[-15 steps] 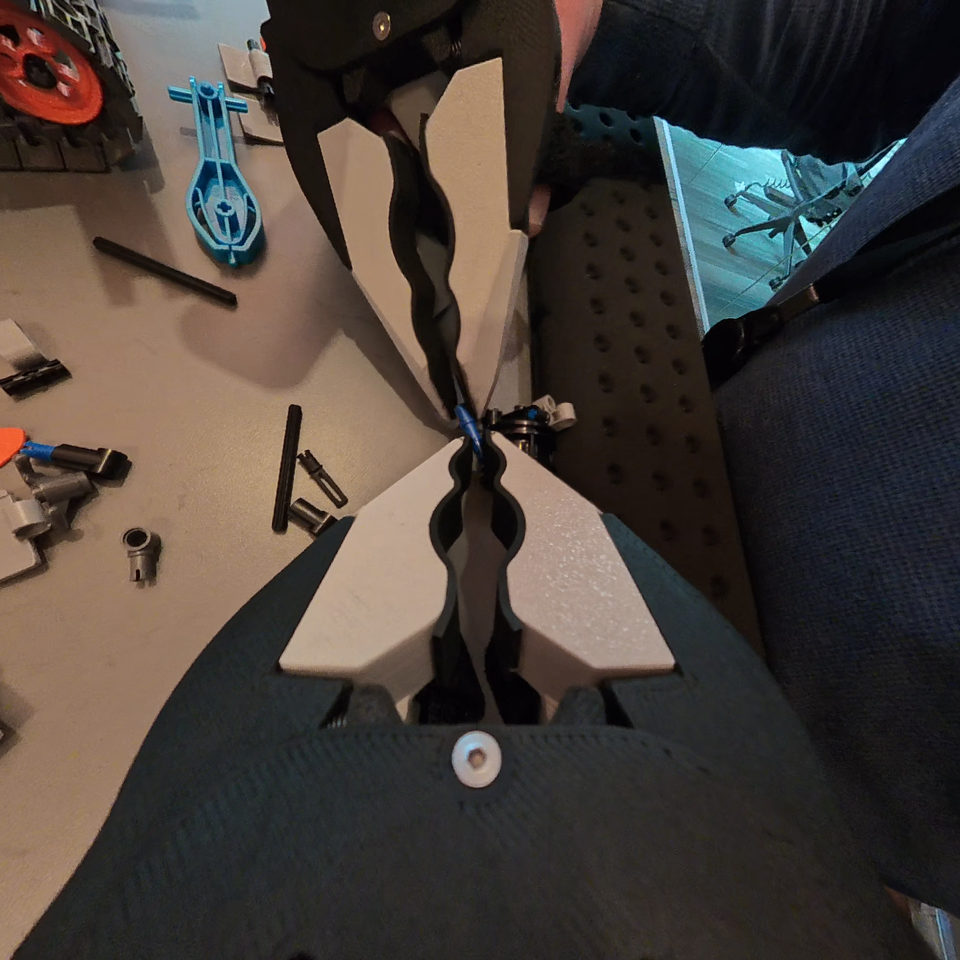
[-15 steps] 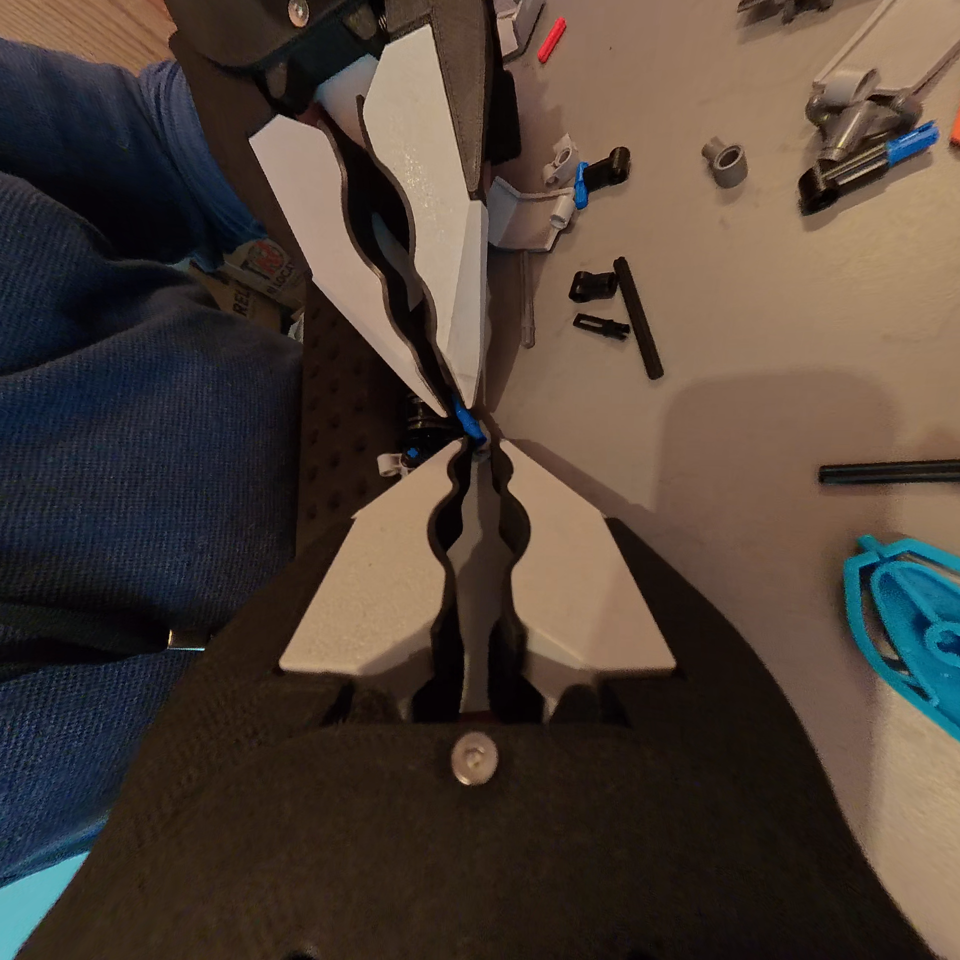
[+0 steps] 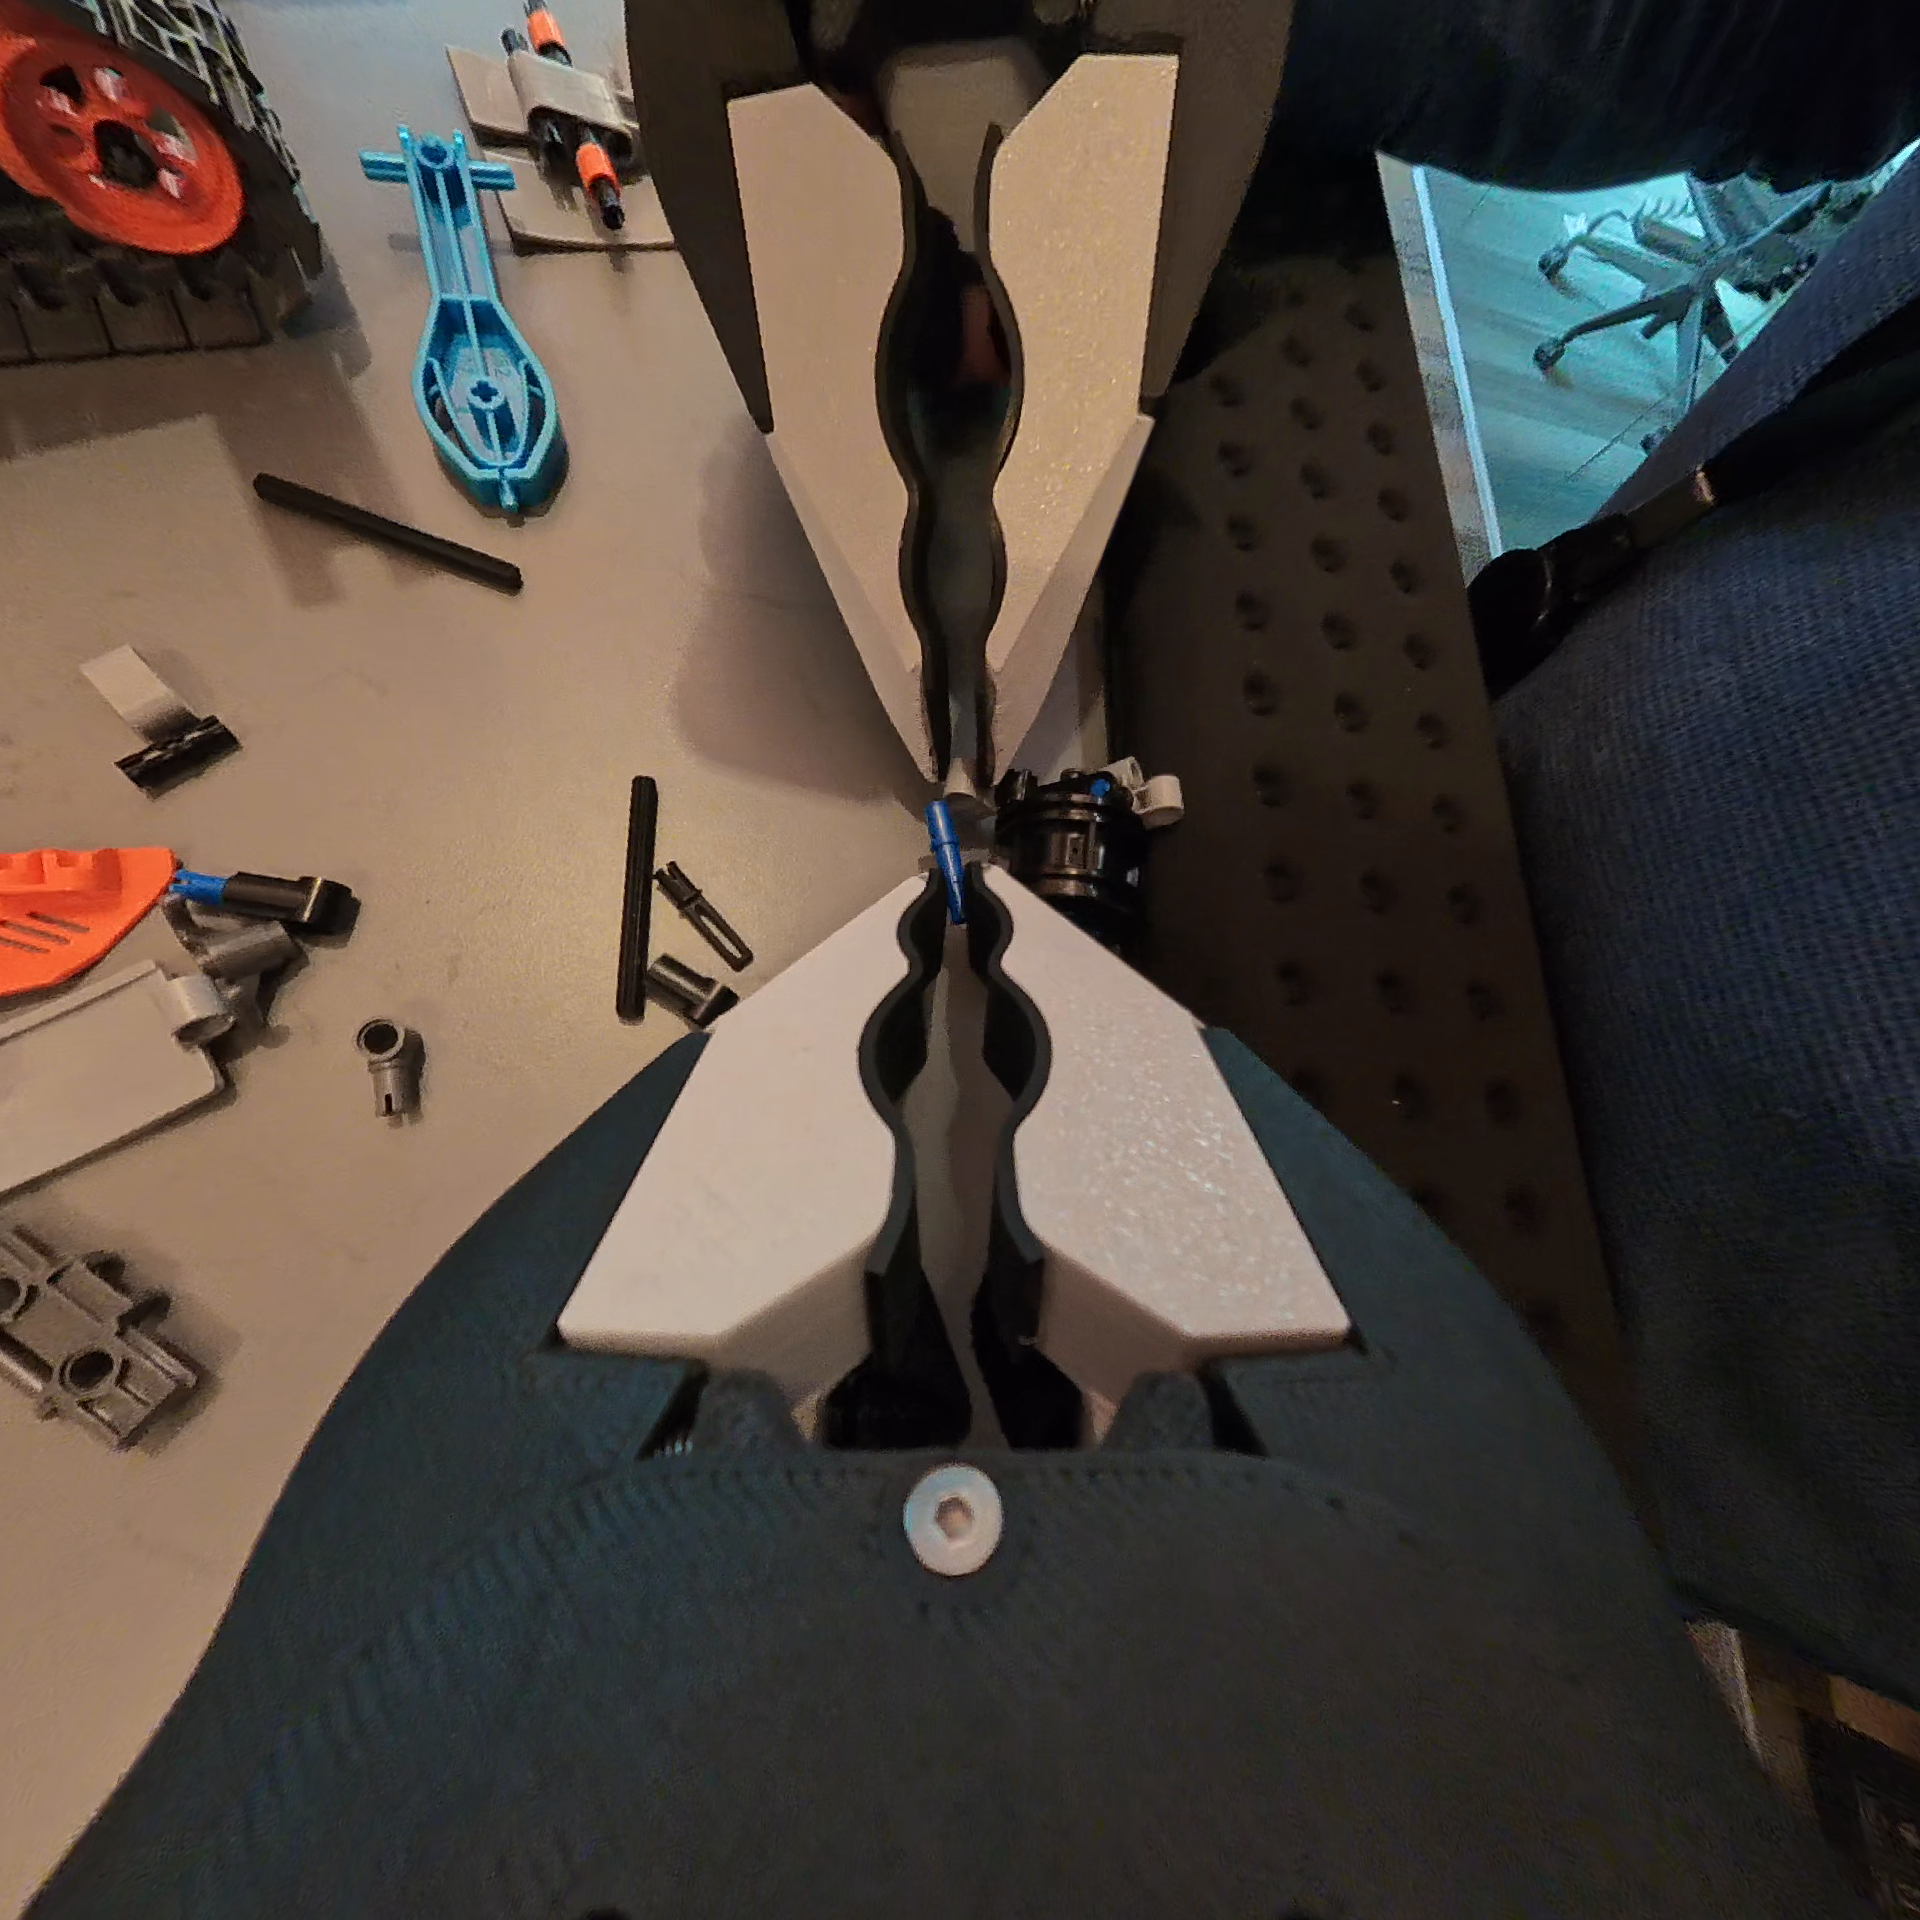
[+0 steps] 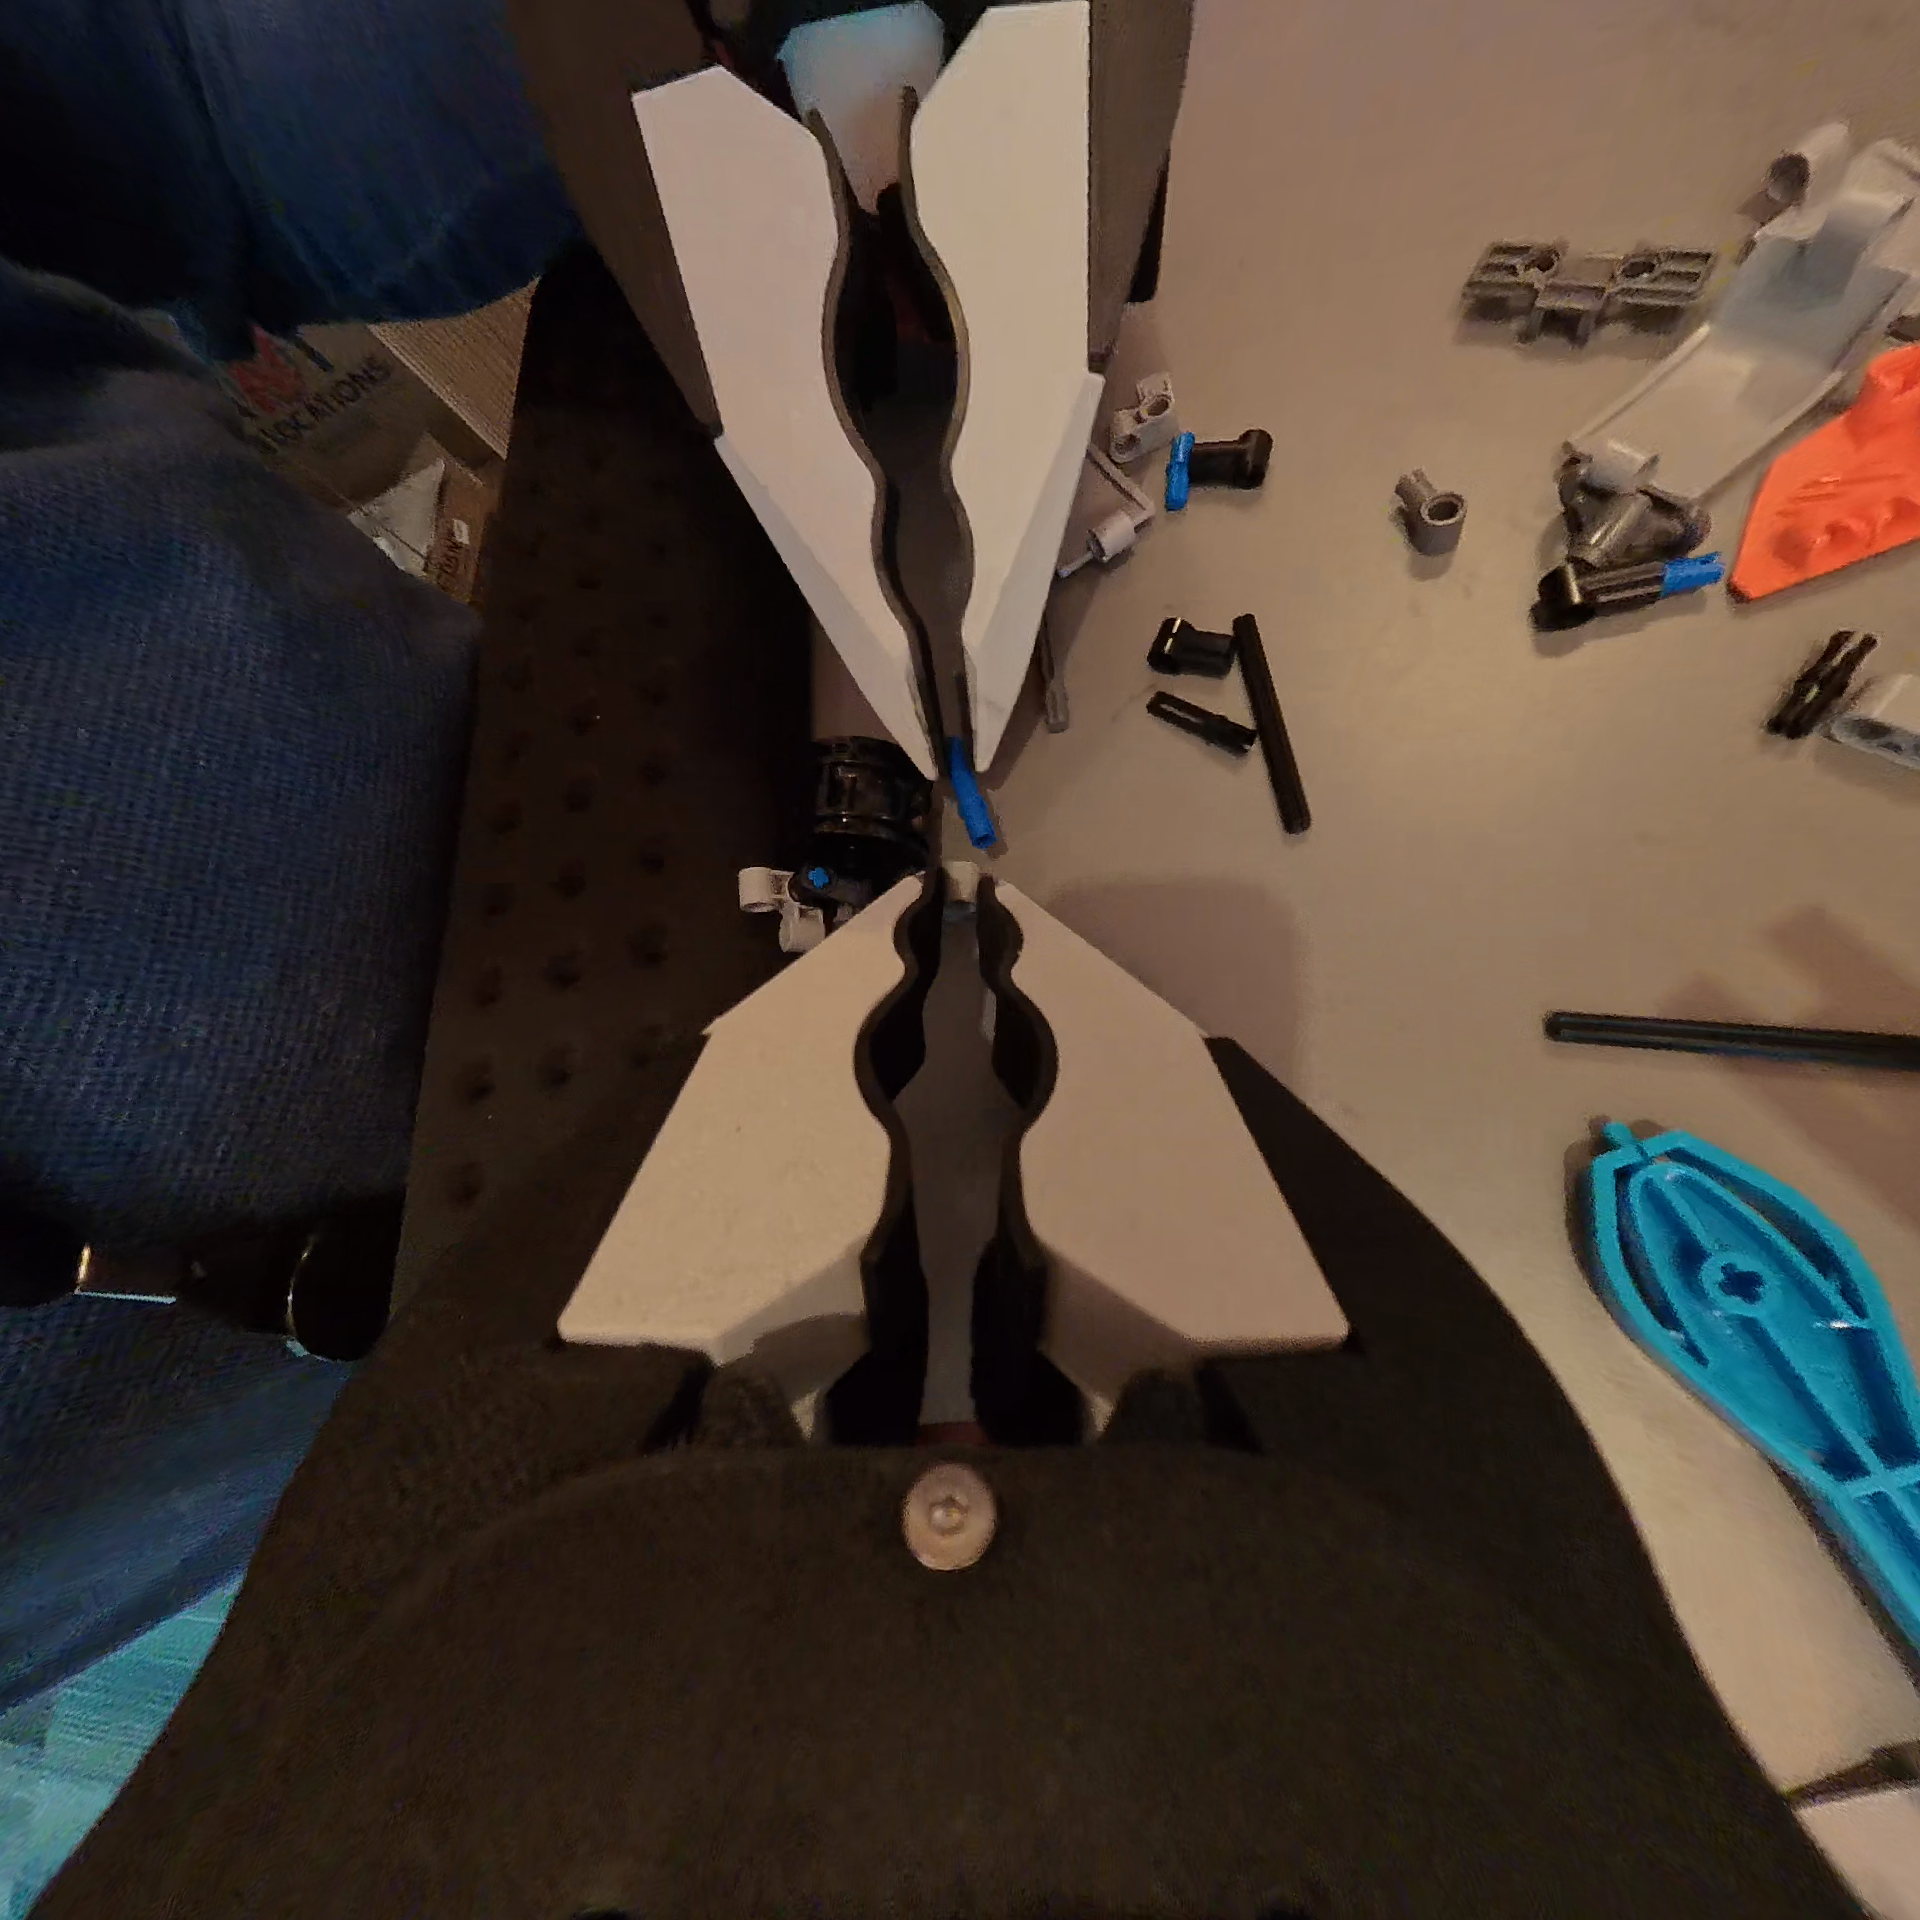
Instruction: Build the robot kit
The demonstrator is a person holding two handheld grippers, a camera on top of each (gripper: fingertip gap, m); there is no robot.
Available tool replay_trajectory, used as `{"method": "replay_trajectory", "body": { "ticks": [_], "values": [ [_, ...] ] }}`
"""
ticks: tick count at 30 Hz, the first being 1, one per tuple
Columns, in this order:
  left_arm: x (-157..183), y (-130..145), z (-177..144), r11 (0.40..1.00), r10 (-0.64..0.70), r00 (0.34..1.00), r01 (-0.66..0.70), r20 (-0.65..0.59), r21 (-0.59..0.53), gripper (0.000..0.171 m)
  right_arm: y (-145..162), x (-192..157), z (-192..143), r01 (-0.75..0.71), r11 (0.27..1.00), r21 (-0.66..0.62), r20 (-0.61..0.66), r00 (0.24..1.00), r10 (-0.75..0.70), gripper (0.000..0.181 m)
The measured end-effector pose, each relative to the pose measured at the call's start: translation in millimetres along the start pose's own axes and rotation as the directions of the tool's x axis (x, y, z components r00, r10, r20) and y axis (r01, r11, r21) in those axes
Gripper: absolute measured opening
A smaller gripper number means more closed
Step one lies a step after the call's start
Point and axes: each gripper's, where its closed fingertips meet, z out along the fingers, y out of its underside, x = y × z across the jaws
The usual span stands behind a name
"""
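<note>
Right at the near edge of the grey worktop (image 3: 436, 727), the two grippers meet tip to tip. The left gripper (image 3: 951, 899) has its fingers squeezed together on a small blue plastic pin (image 3: 945, 847), which sticks out past its tips toward the other one. The right gripper (image 4: 954, 891) is pinched closed on a tiny light grey connector piece (image 4: 961, 878), and in the right wrist view the pin's free end sits just short of that piece, not quite touching as far as I can make out. Just beside the tips, on the worktop's edge, there's a black ribbed cylindrical part (image 3: 1070, 847) with a small white connector on it. Further in from the edge: a long black axle rod (image 3: 387, 533), a turquoise flat paddle-shaped plastic tool (image 3: 480, 343), a short black axle (image 3: 636, 899) with a couple of black pins next to it, and an orange wheel hub (image 3: 114, 156) up at the far corner. A person's dark blue clothing (image 3: 1714, 987) fills the side off the table.
</note>
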Motion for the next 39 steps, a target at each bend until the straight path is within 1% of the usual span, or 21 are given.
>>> {"method": "replay_trajectory", "body": {
  "ticks": [3, 5, 8, 11, 16, 23, 25, 26, 27, 28, 30, 31, 33, 35, 37, 39],
  "values": [
    [0.2, -1.8, 1.2, 1.000, 0.013, 1.000, -0.013, -0.009, 0.002, 0.001, -0.9, 0.5, -1.8, 0.030, 1.000, 0.008, -0.014, 0.999, -0.030, 0.004],
    [1.4, -0.5, 1.8, 0.999, 0.046, 0.999, -0.046, -0.016, -0.018, 0.001, -2.1, 0.0, -2.4, 0.037, 0.999, 0.016, -0.013, 0.999, -0.037, 0.004],
    [1.6, -1.5, 2.3, 0.997, 0.075, 0.997, -0.076, -0.034, -0.015, 0.000, -3.7, 0.0, -2.8, 0.074, 0.997, 0.022, -0.028, 0.997, -0.074, 0.004],
    [3.1, -3.2, 2.4, 0.995, 0.101, 0.993, -0.101, -0.060, -0.002, 0.000, -4.6, 0.4, -3.9, 0.088, 0.996, 0.029, -0.035, 0.996, -0.087, 0.004],
    [2.6, -2.9, 4.2, 0.990, 0.142, 0.987, -0.144, -0.079, -0.015, 0.000, -4.6, 0.2, -4.8, 0.111, 0.993, 0.031, -0.044, 0.993, -0.109, 0.004],
    [6.5, -4.3, 5.8, 0.982, 0.191, 0.977, -0.189, -0.095, 0.027, 0.000, -5.2, -1.0, -5.4, 0.127, 0.991, 0.037, -0.046, 0.991, -0.125, 0.004],
    [12.7, -12.0, 5.4, 0.977, 0.209, 0.971, -0.203, -0.115, 0.064, 0.000, -4.9, -2.0, -3.2, 0.150, 0.988, 0.025, -0.049, 0.988, -0.148, 0.004],
    [8.2, -8.8, 7.6, 0.975, 0.223, 0.971, -0.221, -0.091, 0.023, 0.000, -5.1, -2.9, -2.6, 0.153, 0.988, 0.023, -0.041, 0.988, -0.151, 0.004],
    [2.4, -0.4, 10.9, 0.970, 0.235, 0.970, -0.238, -0.069, -0.047, 0.000, -6.0, -3.3, -2.8, 0.151, 0.988, 0.029, -0.033, 0.988, -0.150, 0.004],
    [1.8, 1.2, 11.1, 0.968, 0.240, 0.968, -0.244, -0.071, -0.060, 0.000, -5.4, -3.5, -2.6, 0.152, 0.988, 0.025, -0.031, 0.988, -0.151, 0.004],
    [3.4, -5.1, 6.0, 0.973, 0.222, 0.972, -0.226, -0.075, -0.038, 0.000, -3.7, -2.8, -2.2, 0.165, 0.986, 0.013, -0.040, 0.986, -0.164, 0.004],
    [0.9, -4.4, 2.5, 0.973, 0.222, 0.973, -0.225, -0.062, -0.056, 0.000, -3.8, -2.7, -3.1, 0.167, 0.986, 0.017, -0.043, 0.985, -0.166, 0.004],
    [-12.5, -4.5, -4.7, 0.973, 0.216, 0.976, -0.215, 0.004, -0.082, 0.001, -2.2, -2.0, -3.5, 0.160, 0.987, 0.011, -0.043, 0.986, -0.159, 0.004],
    [-23.0, -6.4, -12.6, 0.977, 0.197, 0.979, -0.193, 0.050, -0.089, 0.009, -2.5, -1.7, -3.4, 0.162, 0.987, 0.011, -0.043, 0.986, -0.162, 0.004],
    [-39.8, -2.5, -24.7, 0.968, 0.224, 0.966, -0.204, 0.133, -0.146, 0.018, -2.8, 0.2, -4.7, 0.155, 0.988, 0.016, -0.048, 0.987, -0.154, 0.004],
    [-54.2, 2.6, -39.4, 0.958, 0.240, 0.955, -0.203, 0.176, -0.201, 0.019, -2.4, 1.7, -5.9, 0.152, 0.988, 0.017, -0.054, 0.987, -0.151, 0.004]
  ]
}}
